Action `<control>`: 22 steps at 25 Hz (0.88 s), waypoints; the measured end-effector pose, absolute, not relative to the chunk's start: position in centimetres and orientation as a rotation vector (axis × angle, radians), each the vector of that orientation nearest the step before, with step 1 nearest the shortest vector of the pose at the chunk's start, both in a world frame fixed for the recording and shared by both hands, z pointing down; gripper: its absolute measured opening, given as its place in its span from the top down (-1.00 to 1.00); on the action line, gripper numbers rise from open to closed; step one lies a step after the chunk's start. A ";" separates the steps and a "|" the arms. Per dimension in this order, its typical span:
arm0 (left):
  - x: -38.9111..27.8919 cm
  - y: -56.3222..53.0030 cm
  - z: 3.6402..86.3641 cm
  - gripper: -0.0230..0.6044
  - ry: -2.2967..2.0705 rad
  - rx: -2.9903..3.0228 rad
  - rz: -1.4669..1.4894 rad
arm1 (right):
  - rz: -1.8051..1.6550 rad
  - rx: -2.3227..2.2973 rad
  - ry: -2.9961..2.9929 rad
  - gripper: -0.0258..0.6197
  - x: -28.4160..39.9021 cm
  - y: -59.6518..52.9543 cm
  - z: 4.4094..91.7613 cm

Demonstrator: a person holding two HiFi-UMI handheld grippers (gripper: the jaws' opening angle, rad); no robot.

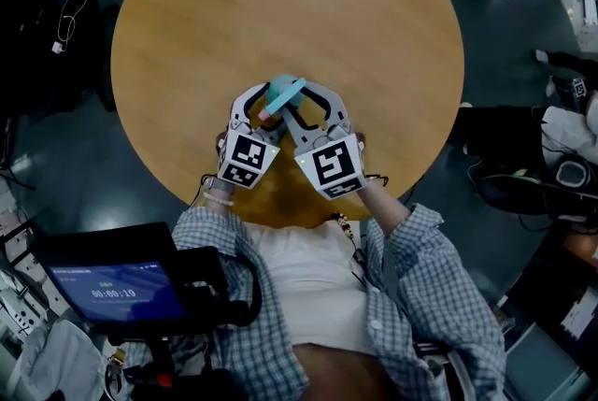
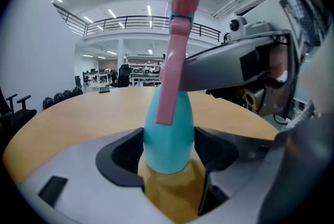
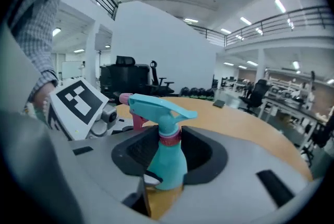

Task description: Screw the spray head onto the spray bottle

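A teal spray bottle stands on the round wooden table, near its front edge. Its teal spray head has a pink trigger and a pink collar, and sits upright on the neck. My left gripper is shut on the bottle's body low down, with a pad against each side. My right gripper comes in from the other side and is closed around the neck at the collar. One of its grey fingers crosses behind the trigger. In the head view both grippers meet at the bottle.
The table's far half is bare wood. A dark device with a lit screen sits at the lower left, beside my body. Dark bags and equipment lie on the floor to the right, with cables at the left.
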State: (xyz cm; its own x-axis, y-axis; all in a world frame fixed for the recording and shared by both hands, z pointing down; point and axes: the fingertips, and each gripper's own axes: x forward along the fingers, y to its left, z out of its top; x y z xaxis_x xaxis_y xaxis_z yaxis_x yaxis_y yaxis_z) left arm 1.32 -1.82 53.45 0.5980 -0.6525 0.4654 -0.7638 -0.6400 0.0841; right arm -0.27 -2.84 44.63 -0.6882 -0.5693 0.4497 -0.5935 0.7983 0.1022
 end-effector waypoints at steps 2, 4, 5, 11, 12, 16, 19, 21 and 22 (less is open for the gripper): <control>1.3 -1.9 53.5 -0.03 -1.170 2.543 0.575 | 0.037 0.960 -2.501 0.53 -0.4 -2.7 44.8; 1.4 -1.9 53.6 -0.03 -1.162 2.544 0.579 | 0.102 0.957 -2.527 0.53 -0.5 -2.7 45.0; 1.4 -1.9 53.7 -0.03 -1.153 2.549 0.587 | 0.143 0.932 -2.543 0.53 -0.5 -2.7 45.1; 1.5 -1.8 53.7 -0.04 -1.125 2.564 0.598 | 0.103 0.626 -2.598 0.24 0.2 -1.4 44.5; 1.5 -1.9 53.7 -0.03 -1.121 2.566 0.598 | 0.040 0.543 -2.592 0.24 0.5 -1.2 44.4; 1.5 -1.9 53.7 -0.03 -1.097 2.579 0.606 | -0.165 0.178 -2.500 0.24 2.2 -1.6 44.3; 1.6 -1.8 53.7 -0.03 -1.085 2.586 0.610 | -0.307 -0.065 -2.409 0.24 1.8 -2.2 44.1; 1.6 -1.8 53.7 -0.03 -1.083 2.586 0.610 | -0.379 -0.214 -2.344 0.24 1.2 -2.0 44.3; 1.6 -1.8 53.7 -0.03 -1.082 2.586 0.610 | -0.402 -0.279 -2.314 0.24 0.9 -1.7 44.5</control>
